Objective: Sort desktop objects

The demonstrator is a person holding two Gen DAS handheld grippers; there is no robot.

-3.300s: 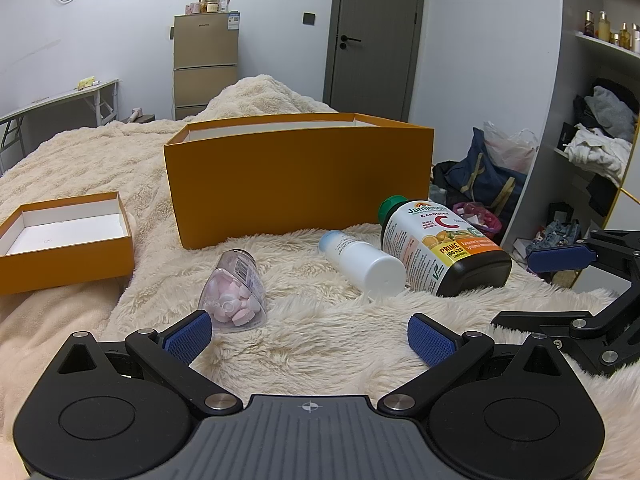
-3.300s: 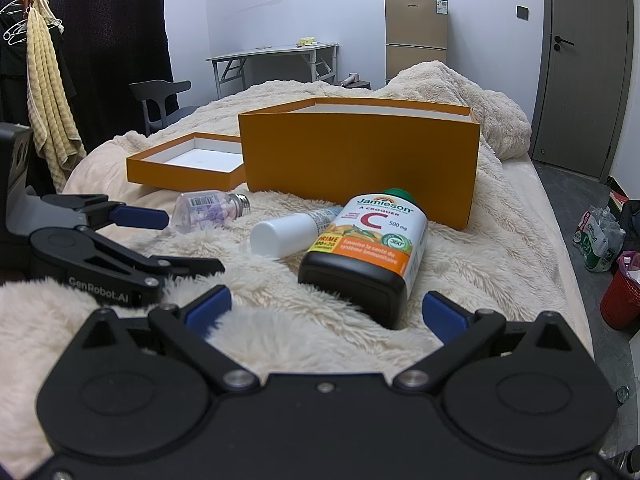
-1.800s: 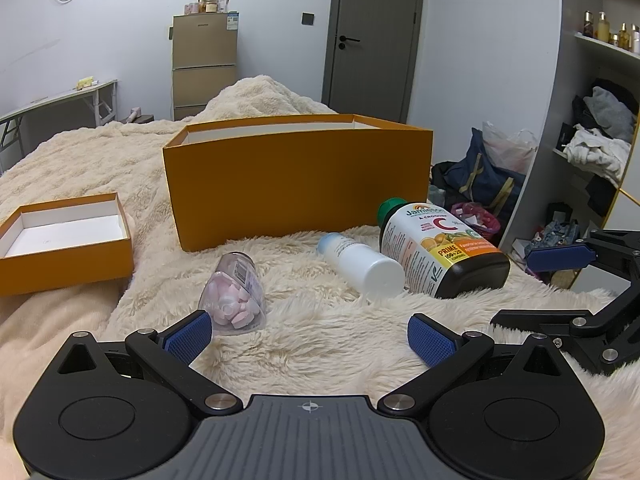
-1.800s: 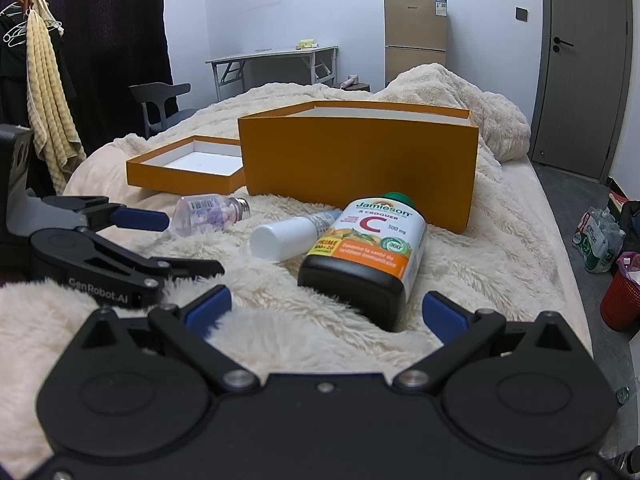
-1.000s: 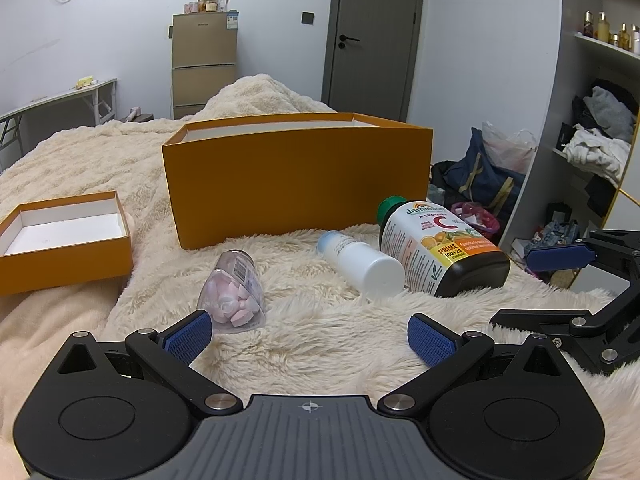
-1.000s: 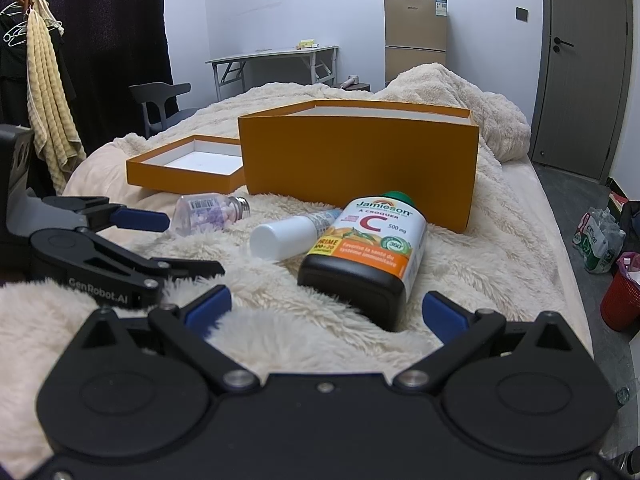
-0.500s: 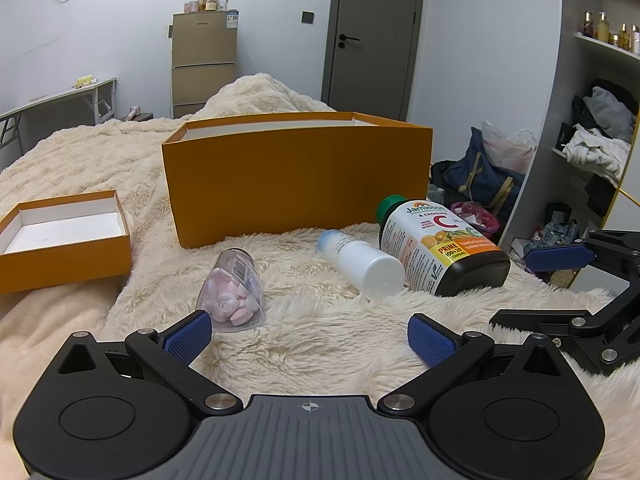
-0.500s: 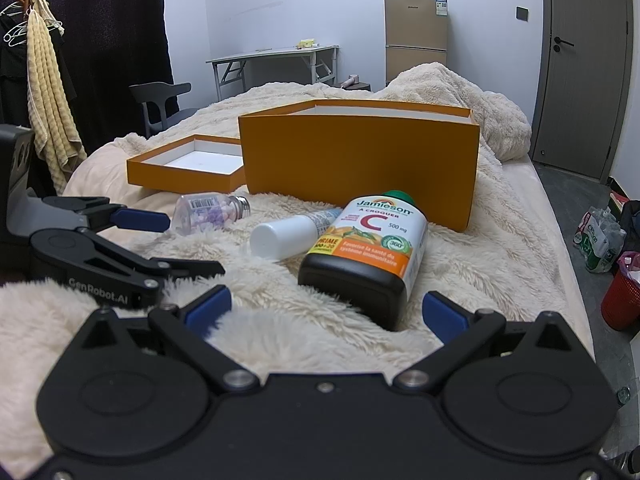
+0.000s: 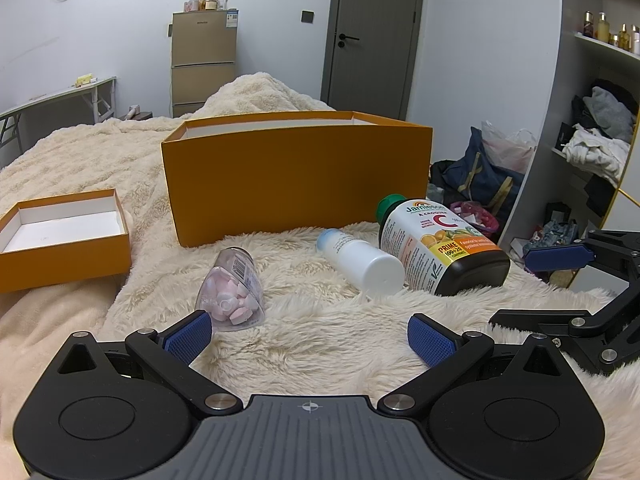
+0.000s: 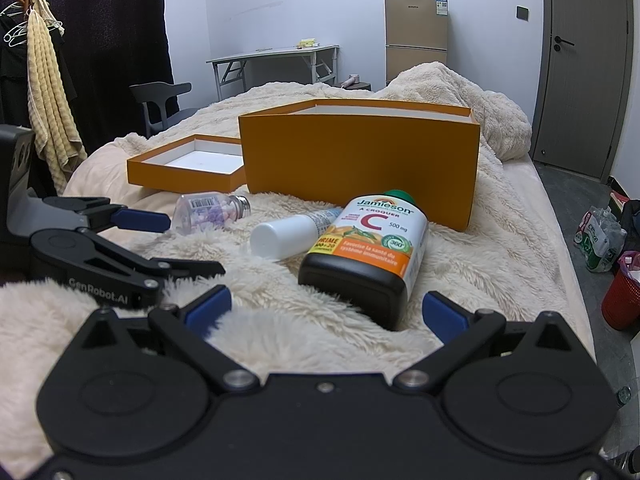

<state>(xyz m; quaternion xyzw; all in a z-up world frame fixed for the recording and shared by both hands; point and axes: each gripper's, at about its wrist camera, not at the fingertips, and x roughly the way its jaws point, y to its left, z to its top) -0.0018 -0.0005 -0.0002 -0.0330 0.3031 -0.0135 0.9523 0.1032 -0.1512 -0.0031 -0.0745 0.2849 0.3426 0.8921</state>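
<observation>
Bedroom setup with everything laid out on a bed (image 9: pixel 100 152) covered in a fluffy cream blanket (image 9: pixel 320 320), grey door and a small cabinet in the back. Big orange box (image 9: pixel 296 176) sits open in the middle, and a shallow orange lid (image 9: pixel 64 248) lies off to its left, white inside, nothing in it. In front of the box there are three bottles on their sides: a clear little bottle (image 9: pixel 232 292) full of pink tablets, a white bottle (image 9: pixel 360 260) and a dark Jamieson vitamin C bottle (image 9: pixel 440 248) with a green cap. The white one is touching the vitamin bottle, the tablet bottle is apart on the left. Left gripper (image 9: pixel 308 336) has its jaws spread wide and holding nothing, left blue pad just beside the tablet bottle. Right gripper (image 10: pixel 326 312) is the same deal, jaws released and empty, low over the blanket with the vitamin bottle's base right in front of it, roughly between the pads.
</observation>
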